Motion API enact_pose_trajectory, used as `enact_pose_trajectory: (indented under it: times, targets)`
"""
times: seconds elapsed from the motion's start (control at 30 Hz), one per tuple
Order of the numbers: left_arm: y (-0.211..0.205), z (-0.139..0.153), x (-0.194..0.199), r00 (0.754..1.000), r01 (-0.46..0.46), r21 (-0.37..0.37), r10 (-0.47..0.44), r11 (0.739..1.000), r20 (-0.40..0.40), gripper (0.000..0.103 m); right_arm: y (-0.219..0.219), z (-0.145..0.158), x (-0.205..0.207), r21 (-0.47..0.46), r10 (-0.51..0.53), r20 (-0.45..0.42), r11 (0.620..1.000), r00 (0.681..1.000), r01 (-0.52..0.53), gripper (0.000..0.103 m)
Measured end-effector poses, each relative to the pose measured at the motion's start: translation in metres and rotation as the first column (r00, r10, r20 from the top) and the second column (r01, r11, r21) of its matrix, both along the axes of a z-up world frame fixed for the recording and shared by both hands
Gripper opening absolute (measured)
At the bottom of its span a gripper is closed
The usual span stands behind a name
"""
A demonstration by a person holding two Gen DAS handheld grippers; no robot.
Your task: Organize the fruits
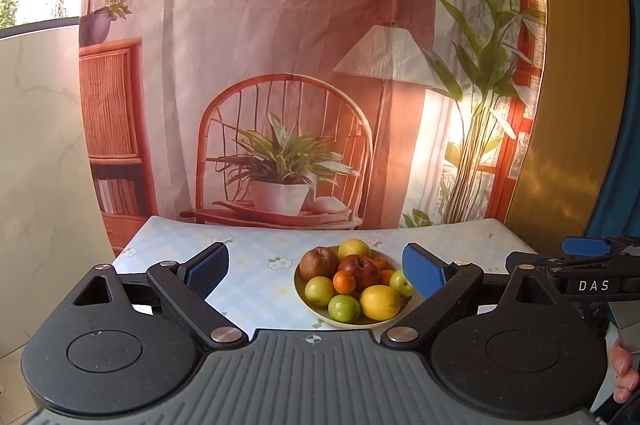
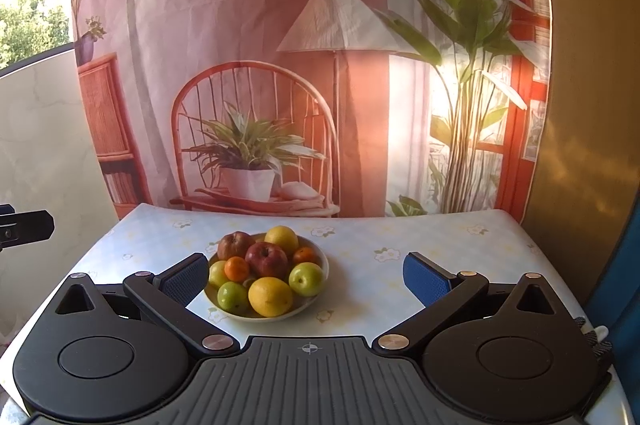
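Fruit [image 1: 354, 281] sits heaped in a shallow pale bowl [image 1: 340, 321] on a table [image 1: 256, 265] covered in a light checked cloth with small flowers, as both grippers hang near its front edge with nothing between their fingers. In the left wrist view, the left gripper [image 1: 316, 271] stands with its jaws wide, blue pads to either side of the bowl, which lies at lower centre of the frame, nearer the right-hand pad. In the right wrist view, the right gripper [image 2: 308, 277] is likewise spread wide, and the bowl [image 2: 320, 257] lies left of centre, just beside the left-hand pad. The heap holds two red apples [image 2: 267, 259], two lemons [image 2: 270, 296], several small green fruits [image 2: 306, 279] and a few small oranges [image 2: 237, 269], all touching one another inside the rim. The right gripper's black body, marked "DAS" [image 1: 594, 285], juts in at the right edge of the left view, with part of a hand [image 1: 624, 373] showing below it. Behind the table hangs a printed backdrop [image 1: 280, 45] showing a wicker chair, a potted plant, a floor lamp and tall leafy stems. Trees and daylight show at the upper left of both frames.
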State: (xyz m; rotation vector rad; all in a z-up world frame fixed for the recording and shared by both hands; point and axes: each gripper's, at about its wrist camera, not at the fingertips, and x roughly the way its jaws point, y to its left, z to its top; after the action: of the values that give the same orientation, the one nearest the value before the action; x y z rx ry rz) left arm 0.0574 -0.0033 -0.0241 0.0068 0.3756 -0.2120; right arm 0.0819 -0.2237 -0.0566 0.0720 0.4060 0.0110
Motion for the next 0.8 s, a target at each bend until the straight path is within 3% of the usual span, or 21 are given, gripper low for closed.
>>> enact_pose_trajectory:
  times: [0.8]
  targets:
    - [-0.0003, -0.0028, 0.0022, 1.000, 0.011, -0.012, -0.011, 1.000, -0.020, 0.095, -0.0013, -0.0028, -0.0016, 0.001, -0.003, 0.005, 1.000, 1.000, 0.003, 0.102]
